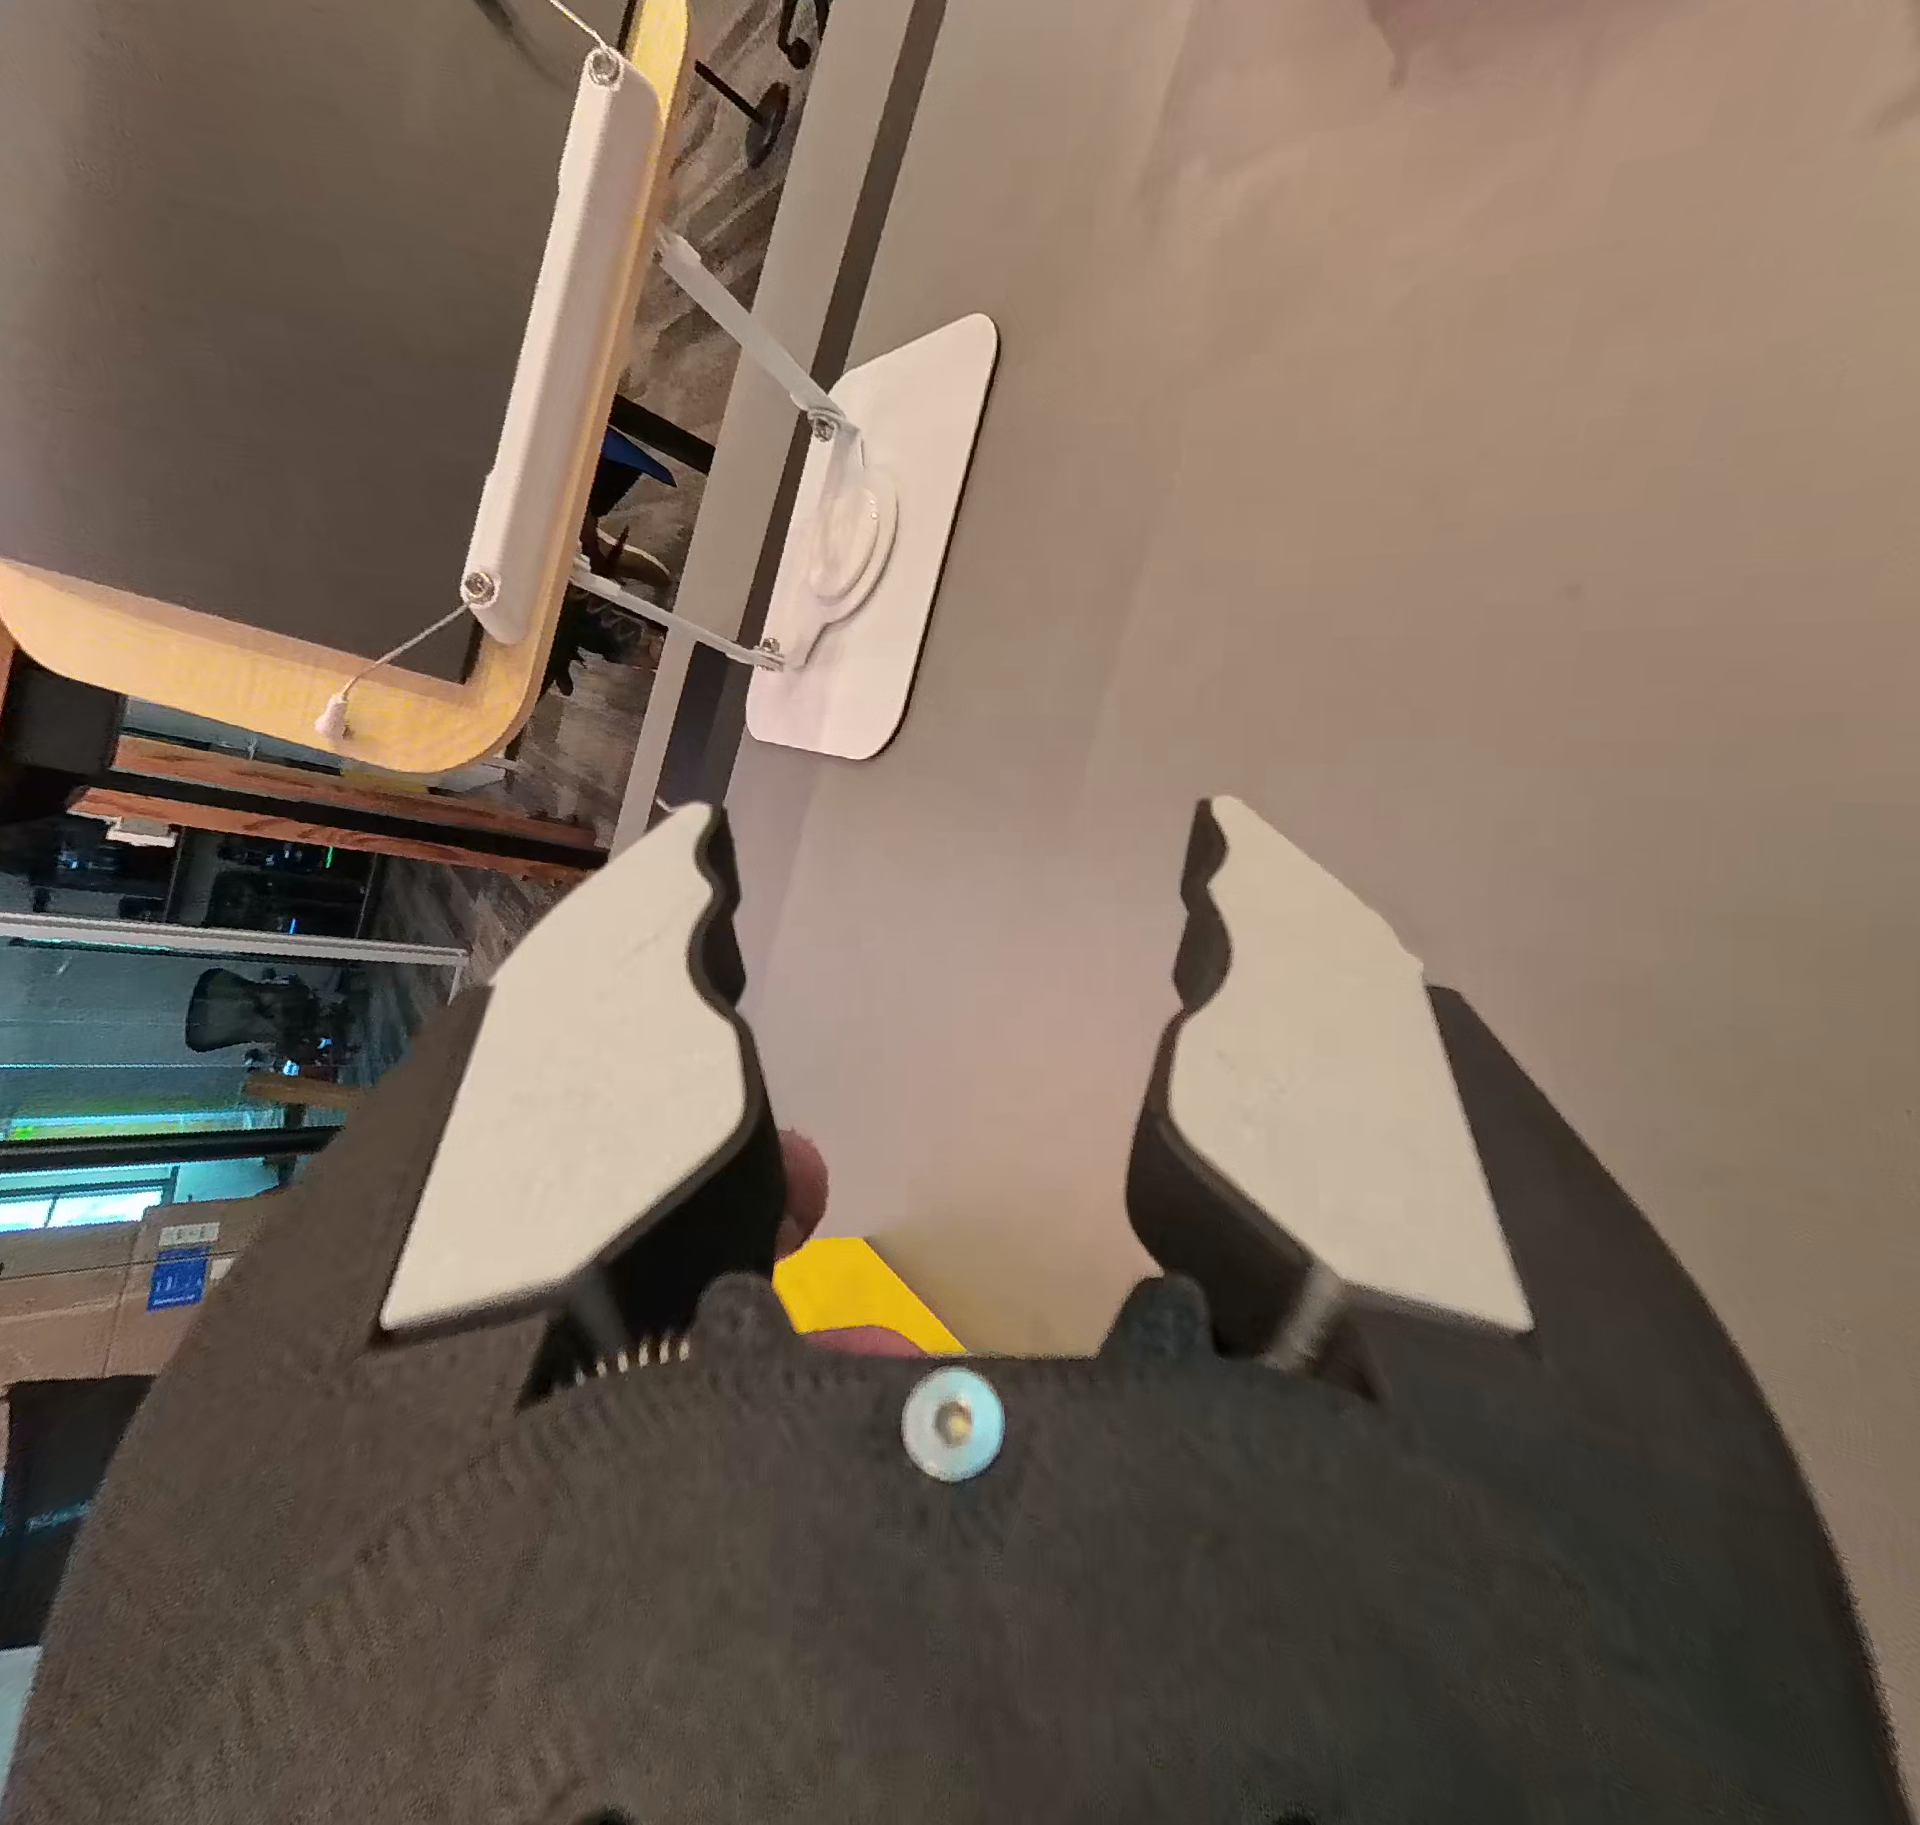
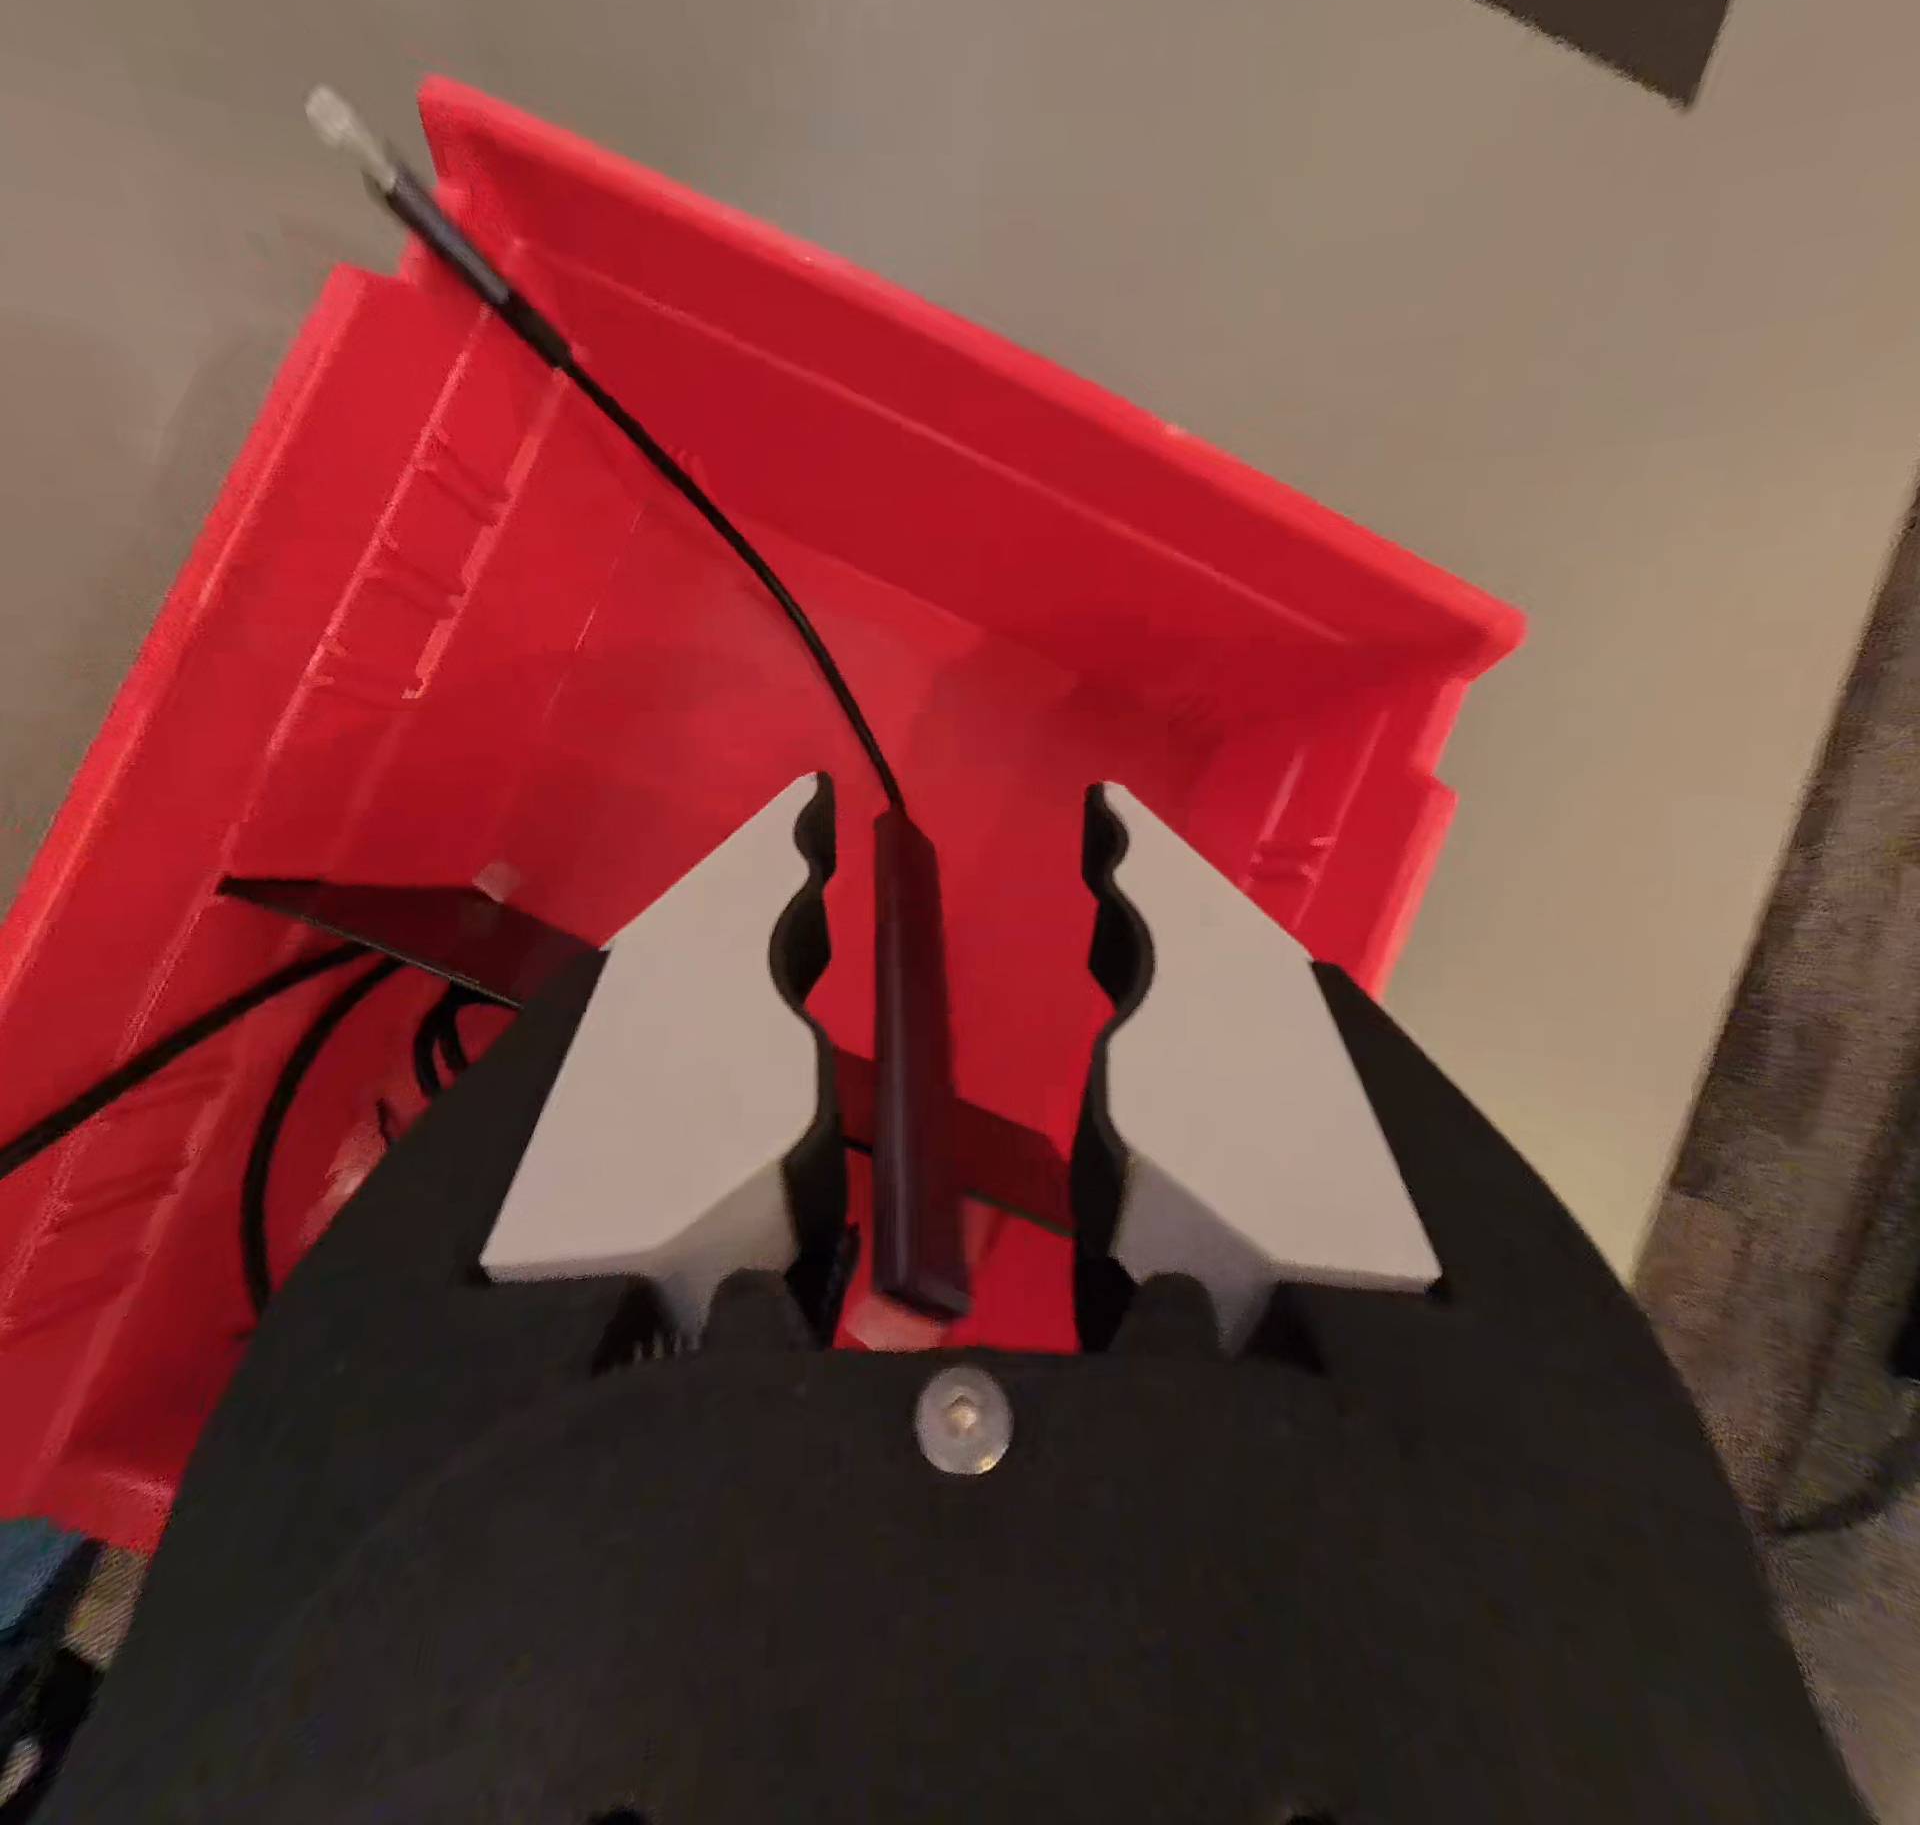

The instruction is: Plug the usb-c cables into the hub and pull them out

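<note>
Right now my right claw (image 2: 958, 788) hangs over a red bin (image 2: 1039, 487) on a grey table (image 2: 1351, 269); its fingers stand apart, grasping nothing. A black cable (image 2: 727, 528) arcs across the bin, its silver-tipped plug (image 2: 343, 128) poking past the far rim, and its long dark end piece (image 2: 909, 1048) lies between my fingers without touching either. More cables (image 2: 281, 1079) coil low in the bin, half hidden behind my claw and blurred. I cannot make out a hub anywhere. My left claw (image 1: 961, 819) is released too, pointing at a white plate (image 1: 883, 549) on the table edge.
</note>
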Available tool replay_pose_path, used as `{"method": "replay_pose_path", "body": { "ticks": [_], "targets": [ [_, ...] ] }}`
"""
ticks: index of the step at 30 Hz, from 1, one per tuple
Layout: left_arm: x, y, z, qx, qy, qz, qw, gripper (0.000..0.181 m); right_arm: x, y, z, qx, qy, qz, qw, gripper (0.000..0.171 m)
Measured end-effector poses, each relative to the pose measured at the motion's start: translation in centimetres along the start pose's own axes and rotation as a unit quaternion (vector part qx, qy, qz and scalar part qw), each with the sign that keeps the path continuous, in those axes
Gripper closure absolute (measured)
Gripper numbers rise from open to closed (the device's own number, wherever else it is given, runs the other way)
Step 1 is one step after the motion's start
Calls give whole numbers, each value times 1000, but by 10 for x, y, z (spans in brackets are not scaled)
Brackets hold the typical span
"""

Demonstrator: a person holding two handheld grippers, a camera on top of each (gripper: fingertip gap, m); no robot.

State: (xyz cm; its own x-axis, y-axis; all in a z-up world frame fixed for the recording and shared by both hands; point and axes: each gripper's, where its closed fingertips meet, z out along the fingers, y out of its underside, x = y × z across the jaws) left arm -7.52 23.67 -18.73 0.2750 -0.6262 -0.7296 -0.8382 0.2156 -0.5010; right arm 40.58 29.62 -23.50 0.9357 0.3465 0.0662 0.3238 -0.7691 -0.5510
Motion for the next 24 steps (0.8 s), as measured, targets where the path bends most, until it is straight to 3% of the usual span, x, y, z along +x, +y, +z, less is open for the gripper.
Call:
{"method": "replay_pose_path", "body": {
  "ticks": [3, 7, 12, 19, 24],
  "targets": [
    [-1, 4, 0, -6, 2, 0, 1000, 99, 5, -20, -20, 35, 29, -19, 999, 116],
    [-6, 10, -1, -13, 0, -3, 1000, 98, 8, -43, -53, 69, 81, -57, 993, 119],
    [-24, 26, -7, -34, -13, 0, 999, 98, -27, -68, -108, 128, 119, -119, 977, 126],
    [-94, 94, -42, -123, -77, -17, 989, 100, -142, -100, -200, 291, 86, -217, 928, 147],
    [-120, 172, -67, -213, -85, -59, 972, 103, -241, -87, -213, 322, -61, -261, 908, 154]
  ]
}}
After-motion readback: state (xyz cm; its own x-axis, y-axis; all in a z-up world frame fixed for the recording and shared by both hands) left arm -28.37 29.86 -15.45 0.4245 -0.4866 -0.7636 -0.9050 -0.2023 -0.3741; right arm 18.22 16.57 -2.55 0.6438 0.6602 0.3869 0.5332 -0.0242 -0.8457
